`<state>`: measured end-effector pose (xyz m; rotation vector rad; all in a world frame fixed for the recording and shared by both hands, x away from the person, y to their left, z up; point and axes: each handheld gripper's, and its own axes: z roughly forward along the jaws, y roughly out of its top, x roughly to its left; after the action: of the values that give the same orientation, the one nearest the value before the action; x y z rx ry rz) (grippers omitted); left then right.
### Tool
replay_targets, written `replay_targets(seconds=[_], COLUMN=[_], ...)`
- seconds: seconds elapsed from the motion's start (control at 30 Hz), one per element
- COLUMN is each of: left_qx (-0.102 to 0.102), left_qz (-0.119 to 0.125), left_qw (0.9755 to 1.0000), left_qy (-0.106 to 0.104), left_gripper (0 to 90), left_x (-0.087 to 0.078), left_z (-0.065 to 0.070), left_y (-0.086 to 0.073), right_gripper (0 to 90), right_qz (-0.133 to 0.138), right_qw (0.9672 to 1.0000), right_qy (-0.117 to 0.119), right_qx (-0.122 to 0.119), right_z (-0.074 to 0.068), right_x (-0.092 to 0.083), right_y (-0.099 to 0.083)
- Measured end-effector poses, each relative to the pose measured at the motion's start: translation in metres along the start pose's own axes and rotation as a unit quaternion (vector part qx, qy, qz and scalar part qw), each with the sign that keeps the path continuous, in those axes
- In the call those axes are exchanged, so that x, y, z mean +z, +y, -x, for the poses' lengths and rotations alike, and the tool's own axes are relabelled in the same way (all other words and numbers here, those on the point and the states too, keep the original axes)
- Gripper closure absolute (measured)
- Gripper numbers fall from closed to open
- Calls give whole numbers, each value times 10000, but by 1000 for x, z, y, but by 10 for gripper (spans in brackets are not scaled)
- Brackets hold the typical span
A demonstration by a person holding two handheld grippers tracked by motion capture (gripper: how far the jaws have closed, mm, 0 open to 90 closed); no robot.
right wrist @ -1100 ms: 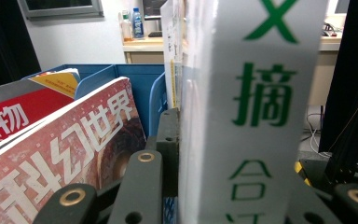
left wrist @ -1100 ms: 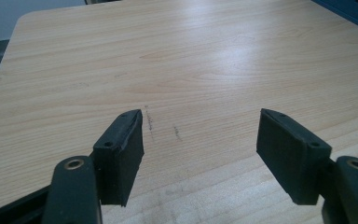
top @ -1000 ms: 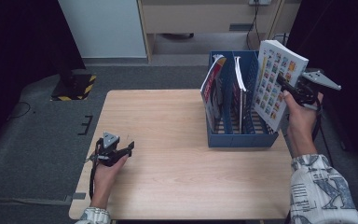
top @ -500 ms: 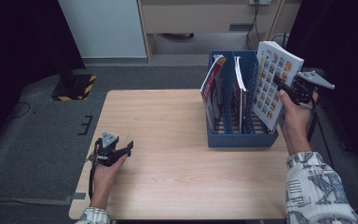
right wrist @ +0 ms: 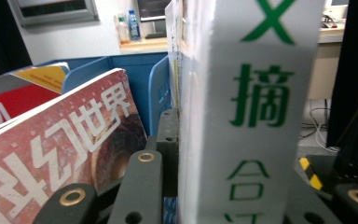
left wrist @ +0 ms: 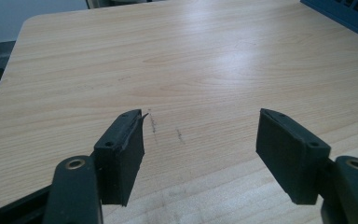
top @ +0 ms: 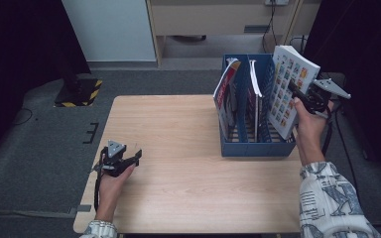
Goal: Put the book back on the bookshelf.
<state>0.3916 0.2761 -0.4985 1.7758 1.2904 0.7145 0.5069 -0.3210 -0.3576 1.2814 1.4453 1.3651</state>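
Above the right end of the blue file rack [top: 250,148], a thick white book [top: 290,89] is clamped near its spine by the right gripper [top: 297,95]. Stiff, fairly heavy and glossy, it is best gripped deep. The left gripper [top: 134,157] is held apart, empty.
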Motion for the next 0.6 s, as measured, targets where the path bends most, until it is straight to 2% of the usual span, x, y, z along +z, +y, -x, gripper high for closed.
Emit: replay_targets(seconds=[0.33, 0.6], left_qx=[19, 25], left_qz=[-14, -26], left_qw=[10000, 10000], left_qy=[-4, -24], left_gripper=[321, 321], left_x=[1, 2], left_z=[0, 1], left_y=[0, 0], right_gripper=[738, 738], right_qz=[44, -32], right_qw=[9999, 9997], right_qy=[-112, -187], right_qx=[-90, -127], right_z=[-2, 1], right_x=[3, 7], right_y=[-5, -14])
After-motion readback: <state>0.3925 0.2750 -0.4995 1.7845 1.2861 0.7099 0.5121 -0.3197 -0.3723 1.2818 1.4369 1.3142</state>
